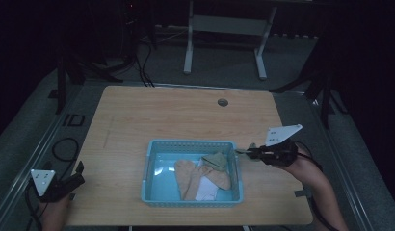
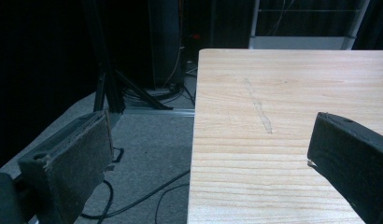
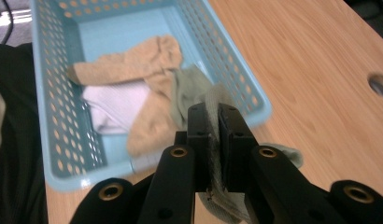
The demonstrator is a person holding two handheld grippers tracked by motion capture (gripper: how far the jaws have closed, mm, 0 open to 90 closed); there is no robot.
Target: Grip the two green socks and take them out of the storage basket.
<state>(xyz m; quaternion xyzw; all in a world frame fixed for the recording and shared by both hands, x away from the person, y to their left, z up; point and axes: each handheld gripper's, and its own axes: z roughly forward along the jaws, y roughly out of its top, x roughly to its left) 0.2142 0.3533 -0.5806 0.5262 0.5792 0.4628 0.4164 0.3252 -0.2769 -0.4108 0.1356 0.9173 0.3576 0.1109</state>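
The right gripper (image 3: 214, 122) has its jaws pressed together on a grey-green sock (image 3: 195, 88), pinching the cloth just outside the right wall of the blue basket (image 1: 148, 159), while most of that sock drapes over the wall into the basket's far right corner. The likely trouble is a snag: as the sock is drawn out, it could catch on the perforated wall or drag the light basket along the table (image 1: 162, 110), or pull a tan sock (image 1: 186, 175) up with it, since they lie overlapping. The thin pinch could also slip. The left gripper (image 1: 72, 180) rests at the table's near left corner, jaws spread with nothing between them. I count one basket, one grey-green sock, what look like two tan socks, and one white piece of cloth (image 1: 206, 191).
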